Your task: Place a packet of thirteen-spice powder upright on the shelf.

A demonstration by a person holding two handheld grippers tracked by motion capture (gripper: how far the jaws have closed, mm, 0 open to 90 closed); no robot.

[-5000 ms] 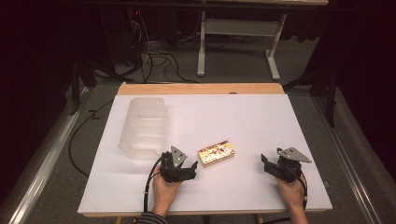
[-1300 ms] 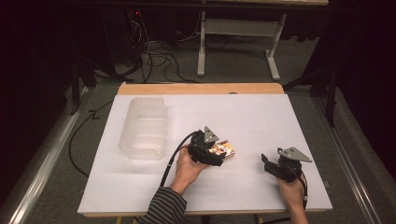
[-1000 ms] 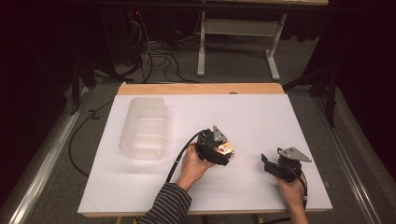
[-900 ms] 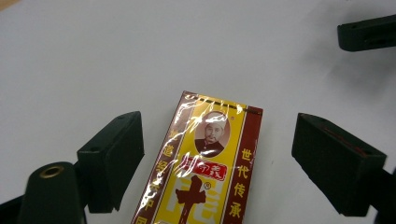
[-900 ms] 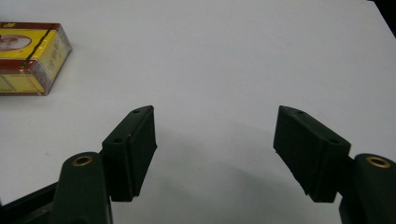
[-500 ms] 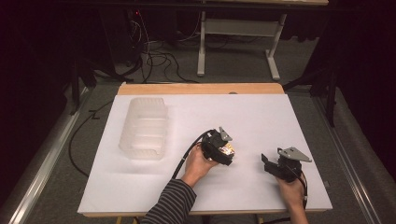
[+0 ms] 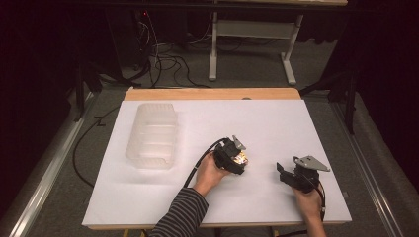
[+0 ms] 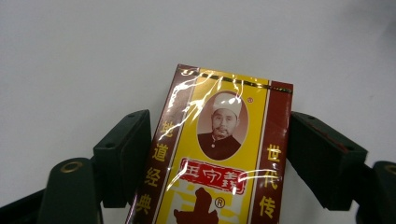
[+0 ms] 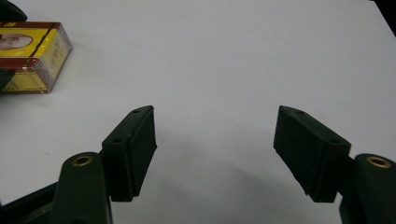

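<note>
**Me:** Left gripper view puts the yellow and maroon box right between my jaws. It lies flat on the white table cover, portrait face up under shiny film wrap.

**Partner:** Have you got it yet?

**Me:** Nearly, I judge. The right jaw pad looks to be touching the maroon side; the left pad sits just beside the other long edge, and I cannot tell whether it presses yet. So my left gripper is around the box, closing rather than clamped.

**Partner:** How would you finish the grasp well?

**Me:** Close evenly across the narrow width, pads square on the two long sides. The film looks slippery, so I would squeeze firmly before lifting, and keep the pads low on the sides so the box does not pop upward.

**Partner:** Which way does it point?

**Me:** Its long axis runs away from me along the line of my jaws, leaning slightly to the right in that view. The top of the print, with the gold band, is at the far end.

**Partner:** And on the table?

**Me:** From the high view, the box is near the middle, a little toward my side. The clear plastic container stands well apart to the left. My right gripper rests near the right front, jaws wide apart and holding nothing.
</note>
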